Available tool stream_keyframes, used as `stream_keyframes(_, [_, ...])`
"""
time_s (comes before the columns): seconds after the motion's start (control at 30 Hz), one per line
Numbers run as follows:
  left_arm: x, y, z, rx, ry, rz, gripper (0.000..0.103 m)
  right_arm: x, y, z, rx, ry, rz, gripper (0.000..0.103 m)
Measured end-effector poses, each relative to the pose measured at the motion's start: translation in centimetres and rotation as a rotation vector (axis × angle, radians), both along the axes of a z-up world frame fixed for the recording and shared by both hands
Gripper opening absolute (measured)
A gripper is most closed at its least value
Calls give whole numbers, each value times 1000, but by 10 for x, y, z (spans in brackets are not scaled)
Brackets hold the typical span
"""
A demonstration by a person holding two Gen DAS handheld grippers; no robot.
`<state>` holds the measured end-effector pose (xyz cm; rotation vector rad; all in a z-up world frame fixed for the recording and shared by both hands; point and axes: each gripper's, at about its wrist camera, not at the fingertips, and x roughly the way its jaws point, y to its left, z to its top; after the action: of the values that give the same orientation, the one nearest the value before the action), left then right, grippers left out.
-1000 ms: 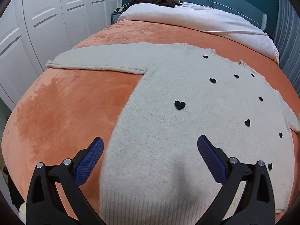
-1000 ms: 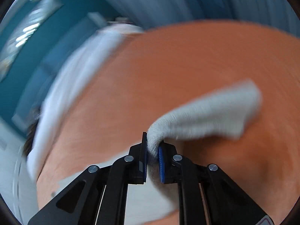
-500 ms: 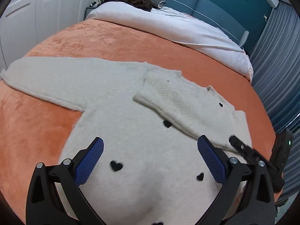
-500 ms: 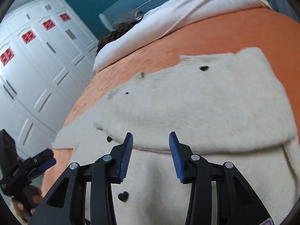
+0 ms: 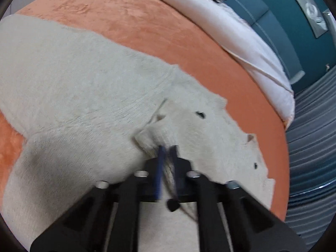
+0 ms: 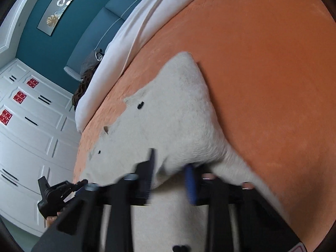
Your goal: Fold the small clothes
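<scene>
A cream knit sweater [image 5: 84,84] with small black hearts lies flat on the orange blanket [image 5: 147,21]. One sleeve is folded across its chest. My left gripper [image 5: 167,153] is shut on the ribbed cuff of that folded sleeve, which bunches up ahead of the fingertips. In the right wrist view the sweater [image 6: 178,115] ends in a folded corner at the shoulder. My right gripper [image 6: 170,168] is closing on the thick fold there, and the cloth fills the gap between its blurred fingers. The left gripper [image 6: 79,183] shows at the lower left of that view.
A white duvet [image 5: 231,33] lies across the far end of the bed, before a teal headboard [image 5: 283,31]. Grey curtains [image 5: 310,136] hang past the bed's right edge. White wardrobe doors [image 6: 31,136] stand on the other side. Bare orange blanket [image 6: 273,84] spreads beyond the sweater.
The right gripper laid the sleeve across the chest, let go, and now closes on the shoulder fold. The left gripper swung over from the hem, wide open, and shut on the sleeve's cuff.
</scene>
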<state>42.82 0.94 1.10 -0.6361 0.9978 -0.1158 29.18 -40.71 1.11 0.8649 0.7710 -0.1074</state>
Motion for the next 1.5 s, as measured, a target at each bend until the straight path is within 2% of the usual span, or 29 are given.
stream_keyframes(0.1, [-15,-1,45,35,-174,-29,1,-16,-6,44,-31,-192,-31,8])
stream_keyframes(0.13, [-21,-1,53,60,-212,-33,0,-21,-9,48,-46,-227,-46,7])
stream_keyframes(0.17, [-23,1,50,87,-212,-30,0,-23,-12,43,-88,-213,-67,7])
stream_keyframes(0.23, [-18,5,20,123,-116,-28,0,-4,-21,-6,-166,47,-47,7])
stream_keyframes(0.27, [-15,10,-2,144,-43,-13,0,2,-25,-27,-157,139,-43,6])
stream_keyframes(0.33, [-14,19,-30,150,16,18,0,-6,-30,-16,-114,70,-63,6])
stream_keyframes(0.4, [-21,24,-36,141,-8,13,0,-11,-30,3,-144,33,-61,8])
stream_keyframes(0.43, [-22,22,-35,159,-18,3,0,-11,-28,6,-176,46,-40,8])
stream_keyframes(0.5, [-23,19,-31,181,-23,-8,0,-9,-27,-2,-247,159,-30,8])
stream_keyframes(0.6, [-30,17,-16,61,-45,-23,3,-27,-19,8,-210,112,-74,15])
stream_keyframes(0.63, [-33,14,-12,31,-52,-42,10,-30,-12,16,-259,97,-70,17])
stream_keyframes(0.7, [-33,3,-14,-5,-15,-61,79,-24,2,19,-315,101,-32,28])
stream_keyframes(0.73, [-35,0,-19,-21,10,-45,82,-18,6,14,-329,114,-11,34])
stream_keyframes(0.77, [-32,-4,-23,-22,31,-39,78,-12,10,10,-325,129,-1,35])
stream_keyframes(0.83, [-29,-11,-26,12,38,-32,60,-5,8,0,-295,147,-3,35])
stream_keyframes(0.87, [-26,-14,-25,-4,28,-64,27,-5,9,-1,-286,145,-12,35])
stream_keyframes(0.9, [-22,-16,-25,-39,28,-106,5,-1,7,0,-277,142,-17,35])
stream_keyframes(0.93, [-20,-16,-20,-63,13,-121,4,0,6,3,-271,136,-21,26])
stream_keyframes(0.97, [-20,-15,-8,-52,-37,-125,4,-1,6,6,-256,107,-16,8])
stream_keyframes(1.03, [-19,-13,20,-20,-140,-141,4,-11,3,24,-243,26,-15,9])
stream_keyframes(1.1, [-15,-3,41,-24,-201,-134,4,-11,8,41,-248,-50,-1,8])
stream_keyframes(1.13, [-14,2,46,0,-227,-123,4,-9,10,40,-261,-50,8,8])
stream_keyframes(1.2, [-7,9,33,70,-201,-128,4,3,13,12,-289,71,65,8])
stream_keyframes(1.23, [-1,10,14,83,-145,-144,4,10,14,-10,-287,164,92,7])
stream_keyframes(1.27, [2,10,-5,111,-81,-150,4,9,13,-23,-270,185,91,6])
stream_keyframes(1.3, [3,11,-25,140,-29,-157,4,3,10,-19,-254,145,68,6])
stream_keyframes(1.33, [-1,12,-33,145,-35,-160,4,0,8,-10,-241,136,51,7])
stream_keyframes(1.4, [-8,13,-31,148,-70,-159,4,-12,5,11,-204,90,-6,8])
stream_keyframes(1.5, [-10,13,-31,149,-71,-151,4,-19,15,42,-270,10,-38,9])
